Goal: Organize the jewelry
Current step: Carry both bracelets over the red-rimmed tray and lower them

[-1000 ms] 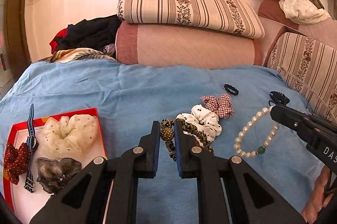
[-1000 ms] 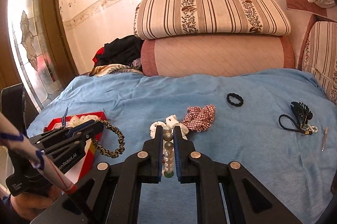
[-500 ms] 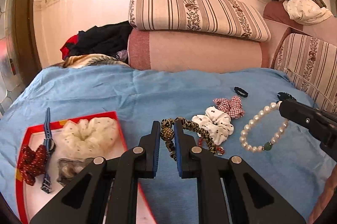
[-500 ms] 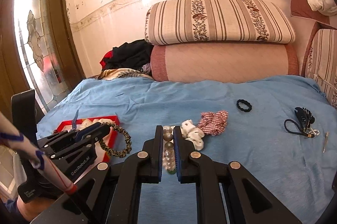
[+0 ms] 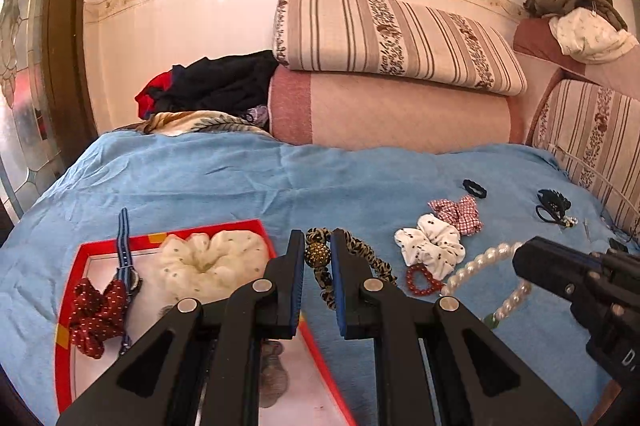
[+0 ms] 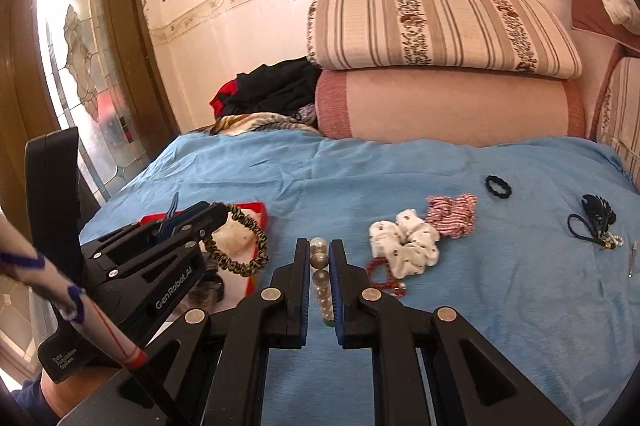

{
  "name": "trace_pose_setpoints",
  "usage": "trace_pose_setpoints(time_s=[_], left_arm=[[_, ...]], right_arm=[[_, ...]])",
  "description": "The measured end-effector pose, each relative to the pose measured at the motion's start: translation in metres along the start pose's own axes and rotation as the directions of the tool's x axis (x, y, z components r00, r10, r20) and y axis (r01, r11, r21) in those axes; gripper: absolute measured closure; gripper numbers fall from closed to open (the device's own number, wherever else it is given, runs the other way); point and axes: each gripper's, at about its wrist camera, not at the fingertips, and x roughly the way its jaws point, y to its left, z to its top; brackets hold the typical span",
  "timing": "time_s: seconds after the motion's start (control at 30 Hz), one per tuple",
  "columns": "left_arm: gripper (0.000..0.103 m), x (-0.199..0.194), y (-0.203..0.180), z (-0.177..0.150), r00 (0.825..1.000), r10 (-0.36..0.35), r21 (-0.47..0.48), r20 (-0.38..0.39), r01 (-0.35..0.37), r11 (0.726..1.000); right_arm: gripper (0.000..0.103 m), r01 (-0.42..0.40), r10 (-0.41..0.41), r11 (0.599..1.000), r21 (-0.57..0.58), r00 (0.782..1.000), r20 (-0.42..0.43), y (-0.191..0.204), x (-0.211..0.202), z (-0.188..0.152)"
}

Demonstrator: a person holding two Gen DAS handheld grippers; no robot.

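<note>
Glossy pearl beads of the bracelet (image 6: 321, 276) are gleaming between matt black plastic fingers (image 6: 294, 276), while the leopard-print cloth band (image 5: 362, 256), soft cotton scrunchie (image 5: 434, 246) and wrinkled blue bedsheet (image 5: 240, 182) are looking matt.

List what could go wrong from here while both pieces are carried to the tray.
The leopard bracelet is pinched only at its gold bead by the left tool; the bead could slip out. The pearl bracelet's loop dangles from the right tool and might snag the red bead bracelet. The red tray is crowded, so a drop may land on its rim.
</note>
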Motion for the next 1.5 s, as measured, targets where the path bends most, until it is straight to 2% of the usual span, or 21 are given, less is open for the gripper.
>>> trace_pose_setpoints(time_s=[0.37, 0.73, 0.97, 1.13, 1.23, 1.5], left_arm=[[0.090, -0.014, 0.041, 0.003, 0.999, 0.039, -0.072, 0.021, -0.038, 0.997], [0.090, -0.024, 0.093, -0.001, 0.993, 0.120, -0.116, 0.011, -0.118, 0.986], [0.090, -0.029, 0.148, -0.011, 0.988, 0.148, -0.174, -0.048, -0.154, 0.973], [0.090, -0.028, 0.180, -0.027, 0.986, 0.122, -0.209, -0.118, -0.145, 0.967], [0.090, -0.023, 0.188, -0.036, 0.981, 0.110, -0.220, -0.159, -0.144, 0.965], [0.090, 0.000, 0.178, -0.050, 0.963, 0.083, -0.191, -0.257, -0.135, 0.972]], right_arm=[[0.093, -0.051, 0.049, 0.997, -0.064, 0.998, -0.028, 0.050, 0.007, 0.002], [0.093, -0.156, 0.145, 0.981, -0.118, 0.985, -0.096, 0.105, 0.022, -0.008], [0.093, -0.239, 0.220, 0.965, -0.111, 0.962, -0.159, 0.135, 0.037, -0.019], [0.093, -0.283, 0.258, 0.955, -0.090, 0.941, -0.218, 0.150, 0.054, -0.033], [0.093, -0.300, 0.274, 0.951, -0.072, 0.929, -0.250, 0.155, 0.064, -0.041], [0.093, -0.263, 0.241, 0.964, -0.038, 0.926, -0.291, 0.142, 0.089, -0.048]])
